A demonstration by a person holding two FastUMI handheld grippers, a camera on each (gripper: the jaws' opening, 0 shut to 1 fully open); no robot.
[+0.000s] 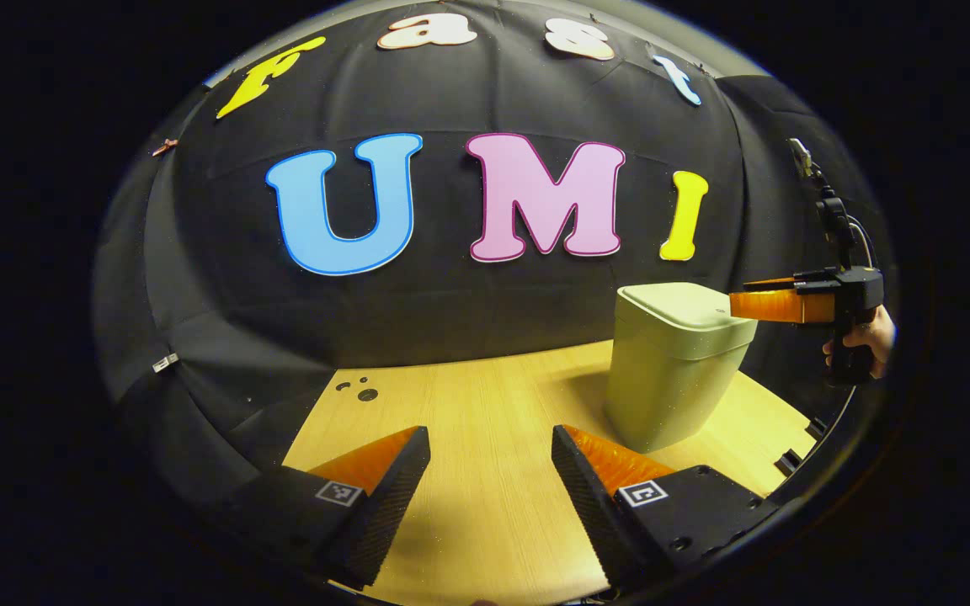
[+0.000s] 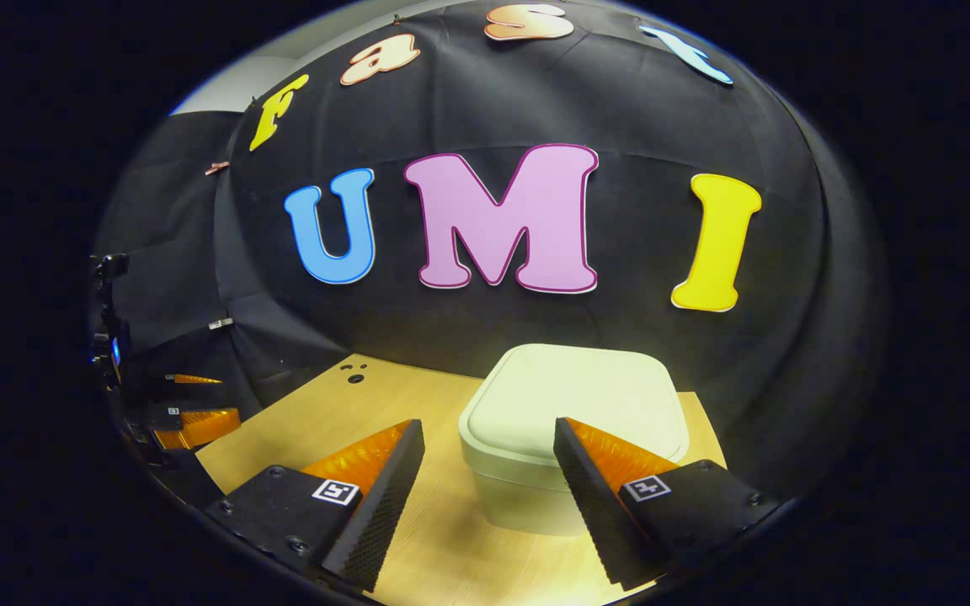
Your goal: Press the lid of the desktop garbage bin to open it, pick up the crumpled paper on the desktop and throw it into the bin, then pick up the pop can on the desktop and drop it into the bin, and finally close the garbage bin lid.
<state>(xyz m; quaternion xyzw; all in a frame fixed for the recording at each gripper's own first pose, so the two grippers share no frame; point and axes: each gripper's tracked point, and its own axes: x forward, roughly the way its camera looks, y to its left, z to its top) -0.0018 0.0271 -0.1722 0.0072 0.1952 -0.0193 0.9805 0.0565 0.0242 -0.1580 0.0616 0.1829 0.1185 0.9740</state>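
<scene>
A pale green garbage bin [image 1: 674,366] stands on the wooden table [image 1: 468,404] with its lid down. In the right gripper view the bin's flat lid [image 2: 578,400] lies just ahead of and below my right gripper [image 2: 489,433], which is open and empty above the bin's near edge. In the left gripper view the right gripper [image 1: 742,303] hovers at lid height over the bin's right side, held by a hand [image 1: 868,337]. My left gripper [image 1: 492,438] is open and empty over bare table, left of the bin.
Small dark holes [image 1: 359,390] mark the table's far left part. The black cloth wall closes the table's back and sides. A dark stand with a cable [image 1: 830,210] rises at the far right. The left gripper [image 2: 194,421] shows at the left edge of the right gripper view.
</scene>
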